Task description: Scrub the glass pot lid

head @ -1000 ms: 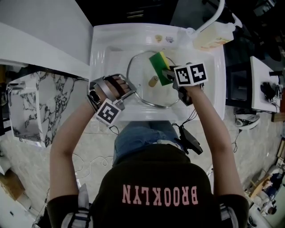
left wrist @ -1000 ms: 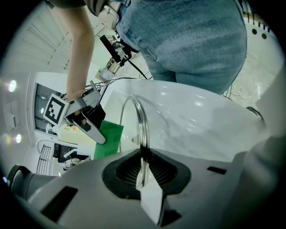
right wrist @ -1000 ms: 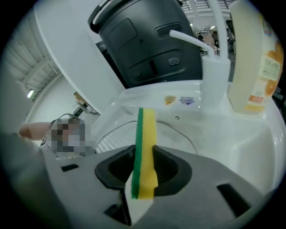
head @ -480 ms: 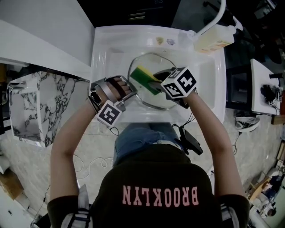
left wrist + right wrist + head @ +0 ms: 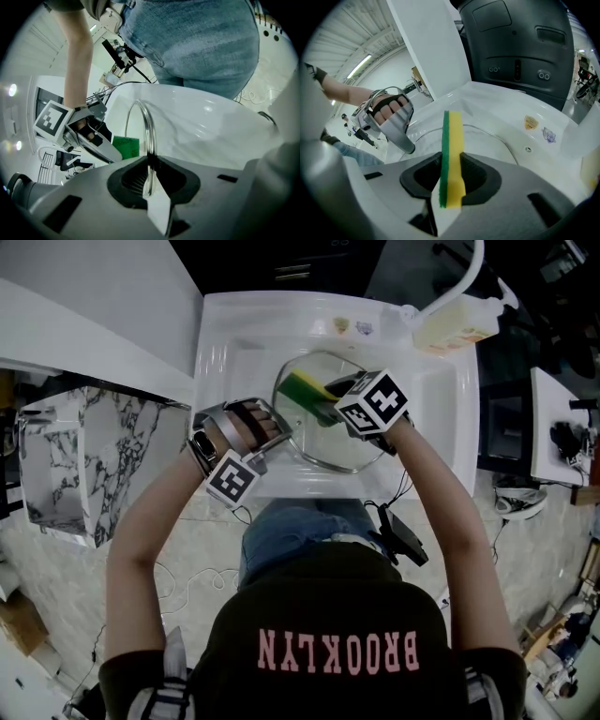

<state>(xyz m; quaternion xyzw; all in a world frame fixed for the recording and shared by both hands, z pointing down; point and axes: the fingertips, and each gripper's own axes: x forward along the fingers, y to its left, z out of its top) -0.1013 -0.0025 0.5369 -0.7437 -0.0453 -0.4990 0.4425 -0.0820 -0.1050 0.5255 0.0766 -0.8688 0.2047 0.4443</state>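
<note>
— Where is the glass pot lid [image 5: 319, 442]?

— In the basin of the white sink [image 5: 216, 334]. There is one lid: a round pane of clear glass with a thin, shiny metal band around its edge. From the head view it looks roughly face-up, though how steeply it tilts is hard to tell.

— What holds it?

— The left gripper [image 5: 149, 171]. Its two jaws are pinched onto the near-left edge of the lid, with the metal band running straight between the dark, ribbed pads.

— And the other one?

— The right gripper [image 5: 451, 168] has its jaws closed on one sponge [image 5: 305, 390]. The sponge is a flat rectangular block in two layers, a rough green scouring face and a soft yellow foam body, and it is clamped on edge. It sits over the far-left part of the lid and appears to press on the glass.

— What else is around the sink?

— Two small stickers [image 5: 530, 123] sit on the smooth back ledge. One pale, translucent soap bottle [image 5: 450, 324] stands at the far-right corner, beside one curved white faucet [image 5: 459, 277]. To the left is one counter block [image 5: 66, 456] with a grey-veined marble pattern.
</note>
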